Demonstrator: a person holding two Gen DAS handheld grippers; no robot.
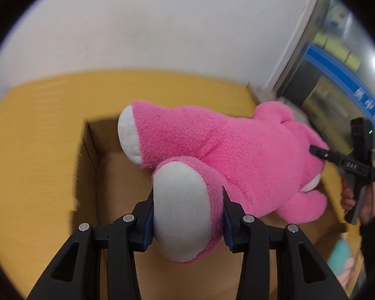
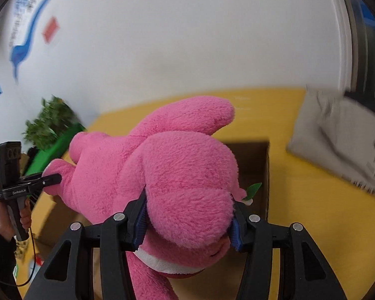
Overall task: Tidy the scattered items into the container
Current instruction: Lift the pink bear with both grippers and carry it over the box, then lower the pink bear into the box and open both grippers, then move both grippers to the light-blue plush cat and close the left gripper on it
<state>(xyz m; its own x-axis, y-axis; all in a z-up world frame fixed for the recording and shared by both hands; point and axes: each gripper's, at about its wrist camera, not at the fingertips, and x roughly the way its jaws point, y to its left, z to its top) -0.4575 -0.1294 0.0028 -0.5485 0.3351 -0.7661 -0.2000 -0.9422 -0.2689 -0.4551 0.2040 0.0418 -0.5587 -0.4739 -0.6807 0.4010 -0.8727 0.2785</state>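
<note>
A big pink plush toy [image 1: 225, 150] with white soles hangs stretched out above an open cardboard box [image 1: 87, 165] on the yellow table [image 1: 37, 125]. My left gripper [image 1: 187, 215] is shut on one white-soled foot. At the far end, the right gripper [image 1: 317, 151] clamps the toy's head. In the right wrist view the plush toy [image 2: 175, 165] fills the centre, with my right gripper [image 2: 190, 220] shut on its head. The left gripper [image 2: 53, 178] pinches a foot at the left. The box [image 2: 265, 175] lies under the toy, mostly hidden.
A grey printed bag [image 2: 337, 145] lies on the table [image 2: 312, 212] at the right. A green plant [image 2: 50, 125] stands by the white wall at the left. A teal item [image 1: 340, 255] sits beyond the box. A person's hand [image 2: 25, 217] holds the left gripper's handle.
</note>
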